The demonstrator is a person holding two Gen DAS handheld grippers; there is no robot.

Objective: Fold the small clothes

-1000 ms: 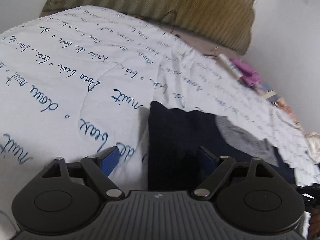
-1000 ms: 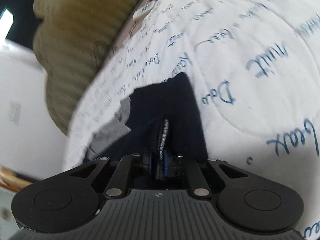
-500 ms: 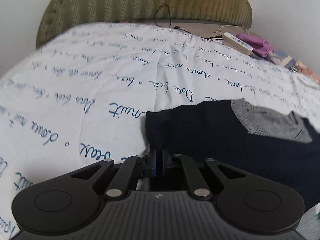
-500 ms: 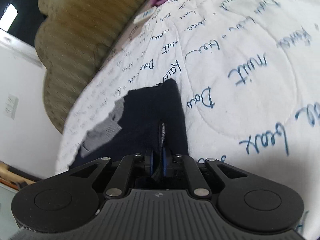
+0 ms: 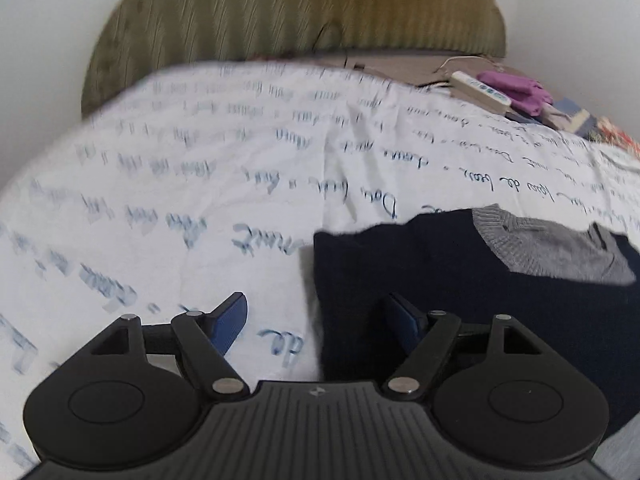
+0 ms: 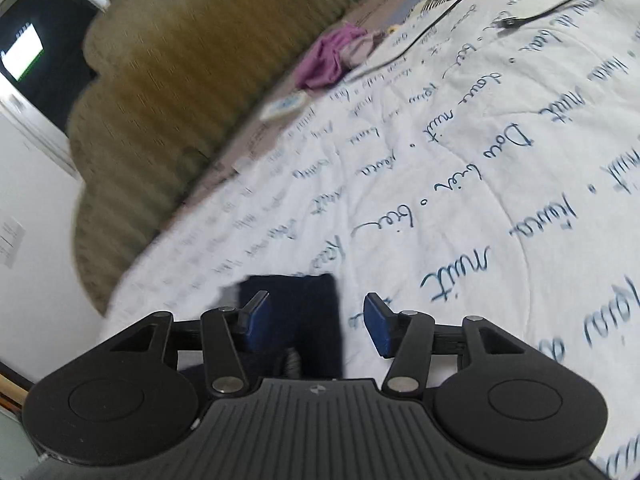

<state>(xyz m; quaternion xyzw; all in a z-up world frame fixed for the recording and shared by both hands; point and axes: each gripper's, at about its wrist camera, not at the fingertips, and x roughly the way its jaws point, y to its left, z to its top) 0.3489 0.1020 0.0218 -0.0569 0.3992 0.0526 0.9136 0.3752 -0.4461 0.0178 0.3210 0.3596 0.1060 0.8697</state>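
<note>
**Both grippers open above a dark garment on a bed**

Two wrist cameras each look down along a black two-finger gripper with blue pads, toward a white quilt (image 5: pixel 200 200) printed with blue handwriting.

In the left view, the left gripper (image 5: pixel 316 322) tilts downward over the quilt. Its jaws stand wide apart and have just been opening; nothing is between the pads. The left pad (image 5: pixel 228 322) hangs over bare quilt, and the right pad sits over the near left edge of the garment (image 5: pixel 440 280), a dark navy piece lying flat on the quilt. The gap between the pads straddles that edge. A grey knitted patch (image 5: pixel 552 248) shows at the garment's far right.

In the right view, the right gripper (image 6: pixel 316 326) also points downward, at a shallower angle, and the scene appears rolled to one side. Its jaws are partly apart and have just been opening. The garment (image 6: pixel 312 312) lies below and between the pads, not pressed by either one; the right pad is over quilt.

Beyond the quilt stands an olive ribbed headboard (image 5: pixel 300 12). Near it lie a purple cloth (image 6: pixel 328 56) and a white remote (image 5: pixel 480 90). Much of both views is blurred.
</note>
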